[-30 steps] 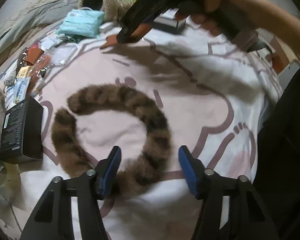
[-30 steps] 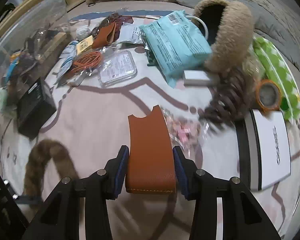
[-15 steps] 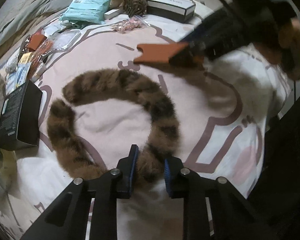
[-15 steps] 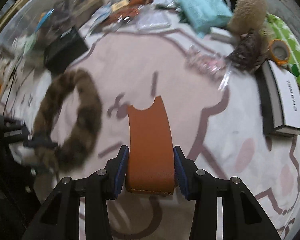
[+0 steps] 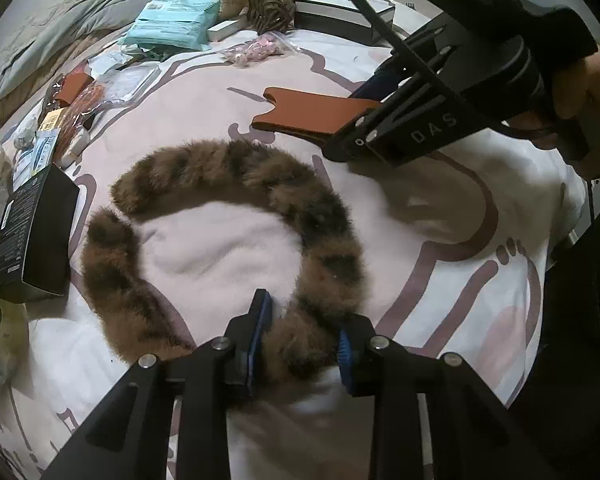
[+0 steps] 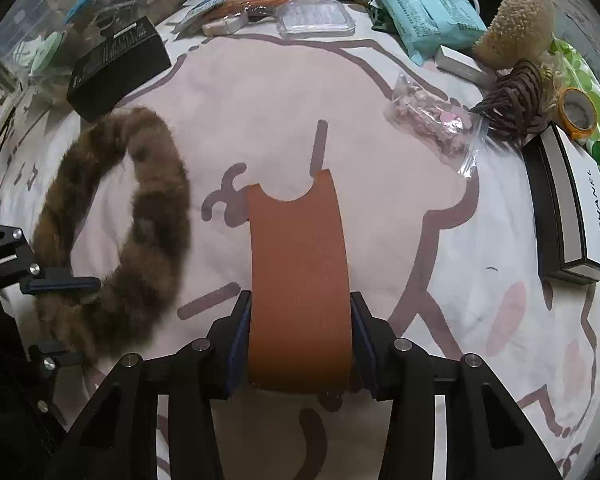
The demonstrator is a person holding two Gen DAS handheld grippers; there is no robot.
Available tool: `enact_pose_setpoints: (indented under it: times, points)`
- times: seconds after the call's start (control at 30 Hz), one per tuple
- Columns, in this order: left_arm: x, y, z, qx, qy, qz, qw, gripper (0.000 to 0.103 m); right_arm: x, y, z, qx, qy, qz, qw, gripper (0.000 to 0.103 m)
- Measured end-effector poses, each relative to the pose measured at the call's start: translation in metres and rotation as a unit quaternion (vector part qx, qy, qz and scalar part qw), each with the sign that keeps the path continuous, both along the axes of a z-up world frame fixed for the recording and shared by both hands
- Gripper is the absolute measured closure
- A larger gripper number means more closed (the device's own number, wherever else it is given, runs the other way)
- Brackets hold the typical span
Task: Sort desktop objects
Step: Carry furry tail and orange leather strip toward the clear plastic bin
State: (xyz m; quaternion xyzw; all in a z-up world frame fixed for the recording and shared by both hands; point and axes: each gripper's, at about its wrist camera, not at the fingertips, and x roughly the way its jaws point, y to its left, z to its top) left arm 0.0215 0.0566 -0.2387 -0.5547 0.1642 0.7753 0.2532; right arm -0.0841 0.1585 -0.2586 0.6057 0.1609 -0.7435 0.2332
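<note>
Fur headband [image 5: 236,208] lies curled on the bed's blanket [image 5: 440,216] in the left wrist view; left gripper [image 5: 300,336] at 6 o'clock, jaws opening around the fur. Right wrist view: right gripper [image 6: 298,340] clamps the brown leather sleeve [image 6: 298,272] at 6 o'clock.

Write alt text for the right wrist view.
The right gripper clamps a tan leather sleeve by its edges above a pink cartoon-print blanket. To the left, the left gripper straddles a curved brown furry headband; boxes, packets and a fuzzy slipper line the far edge.
</note>
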Motion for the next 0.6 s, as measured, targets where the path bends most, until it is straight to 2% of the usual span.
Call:
enact_pose_setpoints:
  times: [0.07,0.23,0.6]
  points:
    - [-0.002,0.000,0.002,0.004,-0.004,0.001,1.0000,0.082,-0.002,0.001,0.002,-0.003,0.002,-0.002,1.000,0.058]
    - [-0.005,-0.002,0.010,0.015,-0.003,0.007,0.9999,0.085,-0.008,0.007,0.019,-0.018,0.023,-0.011,1.000,0.058]
    - [-0.019,-0.011,0.050,0.057,0.041,0.038,0.9969,0.089,-0.023,0.021,0.067,-0.066,0.070,-0.052,0.994,0.058]
